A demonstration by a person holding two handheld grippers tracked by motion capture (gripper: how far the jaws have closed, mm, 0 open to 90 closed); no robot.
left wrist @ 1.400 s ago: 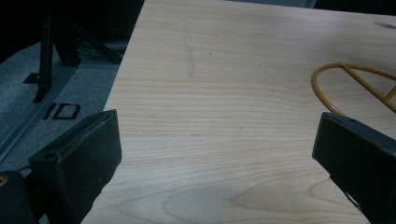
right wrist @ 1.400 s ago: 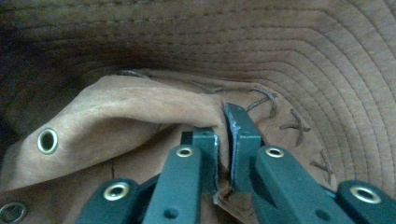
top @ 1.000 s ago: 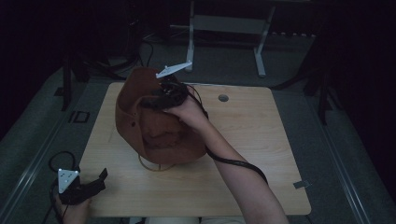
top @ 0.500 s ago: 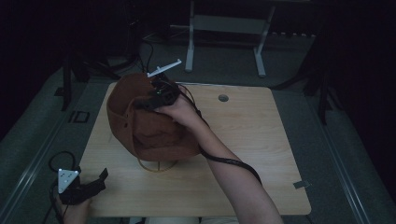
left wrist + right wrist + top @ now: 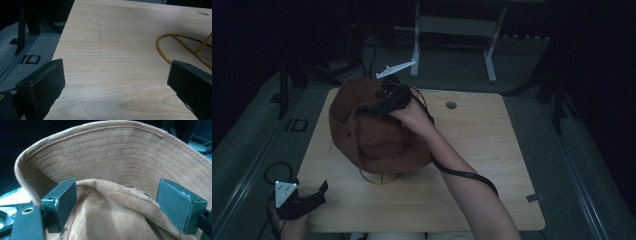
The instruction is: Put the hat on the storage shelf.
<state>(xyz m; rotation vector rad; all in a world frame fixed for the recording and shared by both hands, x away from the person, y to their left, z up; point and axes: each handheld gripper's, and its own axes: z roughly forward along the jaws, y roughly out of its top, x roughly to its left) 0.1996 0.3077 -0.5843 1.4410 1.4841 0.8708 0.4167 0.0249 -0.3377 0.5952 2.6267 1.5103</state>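
Bench (image 5: 492, 150): bare pale wood. Brown hat (image 5: 377, 135): draped on a yellow wire stand (image 5: 175, 47), probably loosely; may slump or tip it. My right tongs (image 5: 382, 102): just opened wide over the crown, could snag cloth. My left tongs (image 5: 312, 197): wide, idle at the near corner.

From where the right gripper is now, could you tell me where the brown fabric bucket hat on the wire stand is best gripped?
Probably the stitched brim. The brown fabric bucket hat sits draped over a yellow wire stand, and its crown is soft and creased, while the brim is a flatter, stiffer band. The right gripper, jaws open over the crown, could come from above at the far side and pinch the brim edge.
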